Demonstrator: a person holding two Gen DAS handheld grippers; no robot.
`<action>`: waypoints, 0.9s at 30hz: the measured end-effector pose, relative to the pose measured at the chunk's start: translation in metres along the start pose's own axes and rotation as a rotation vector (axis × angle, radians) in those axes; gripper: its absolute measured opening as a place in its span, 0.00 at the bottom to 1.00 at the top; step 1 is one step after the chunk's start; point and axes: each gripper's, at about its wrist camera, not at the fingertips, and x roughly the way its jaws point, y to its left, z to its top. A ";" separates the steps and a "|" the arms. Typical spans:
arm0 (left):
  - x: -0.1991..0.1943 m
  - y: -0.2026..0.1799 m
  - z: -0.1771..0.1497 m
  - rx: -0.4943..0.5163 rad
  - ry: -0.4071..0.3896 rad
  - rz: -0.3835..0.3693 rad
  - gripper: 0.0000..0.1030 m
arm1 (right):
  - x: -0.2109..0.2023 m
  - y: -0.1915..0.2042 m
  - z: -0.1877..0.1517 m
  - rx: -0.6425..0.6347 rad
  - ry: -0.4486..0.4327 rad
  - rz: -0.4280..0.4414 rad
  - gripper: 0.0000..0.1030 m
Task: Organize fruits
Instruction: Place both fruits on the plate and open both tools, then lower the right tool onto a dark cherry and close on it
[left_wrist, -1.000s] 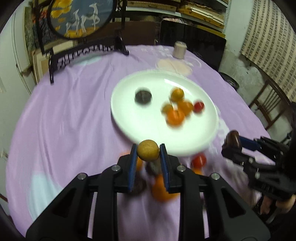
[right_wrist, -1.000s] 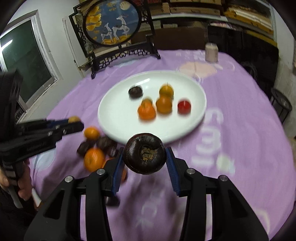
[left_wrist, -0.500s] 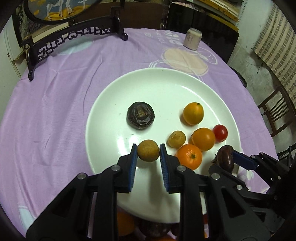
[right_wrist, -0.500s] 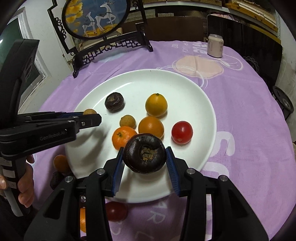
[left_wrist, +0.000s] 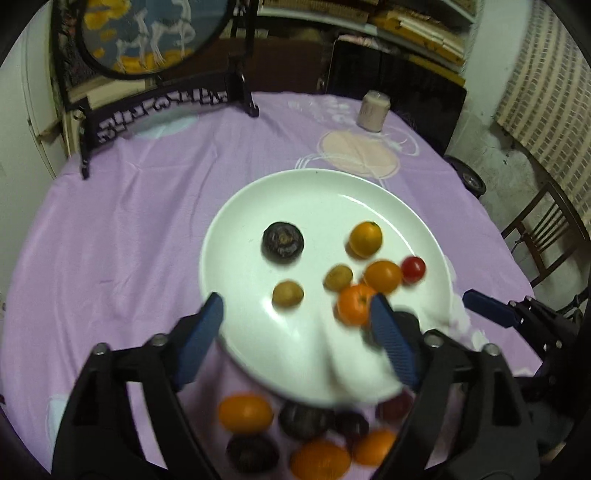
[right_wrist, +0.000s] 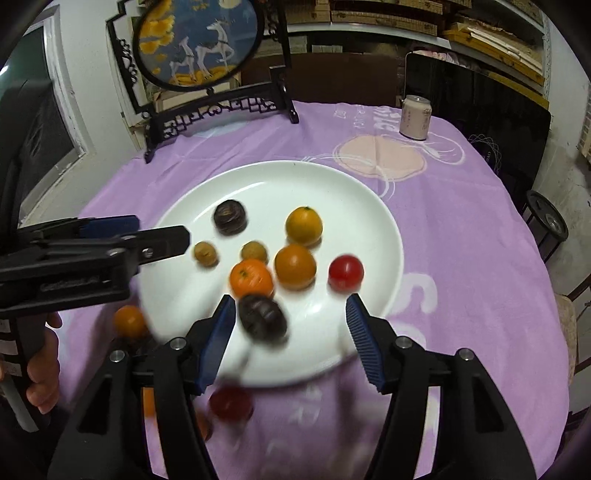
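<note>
A white plate (left_wrist: 229, 229) on the purple cloth holds several fruits. My left gripper (left_wrist: 295, 310) hangs over the plate's near rim, its jaws opening wide with nothing held. A small tan fruit (left_wrist: 288, 293) lies loose on the plate just ahead of it. A dark wrinkled fruit (left_wrist: 283, 242) sits farther in. My right gripper (right_wrist: 290, 310) is at the plate's near edge with its jaws opening. A second dark fruit (right_wrist: 262, 317), blurred, is free between them, close to the left finger. In the right wrist view, the left gripper (right_wrist: 155, 232) reaches in from the left beside the tan fruit (right_wrist: 206, 254).
Loose oranges (left_wrist: 245, 413) and dark fruits (left_wrist: 306, 421) lie on the cloth in front of the plate, with a red one (right_wrist: 231, 402). A pale can (right_wrist: 415, 118) and a framed round screen on a black stand (right_wrist: 218, 107) are at the back. A chair (left_wrist: 546, 236) stands to the right.
Both grippers have opened. The left let the tan fruit onto the plate, the right let go of the dark fruit. Both have drawn back toward the plate's near rim.
</note>
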 end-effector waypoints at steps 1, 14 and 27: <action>-0.010 0.000 -0.009 0.005 -0.018 0.004 0.88 | -0.009 0.002 -0.007 -0.002 -0.009 0.010 0.65; -0.075 0.028 -0.102 -0.018 -0.081 0.119 0.92 | -0.045 0.049 -0.074 -0.110 0.038 0.065 0.83; -0.070 0.043 -0.134 -0.026 -0.011 0.137 0.92 | -0.029 0.070 -0.102 -0.120 0.119 0.108 0.83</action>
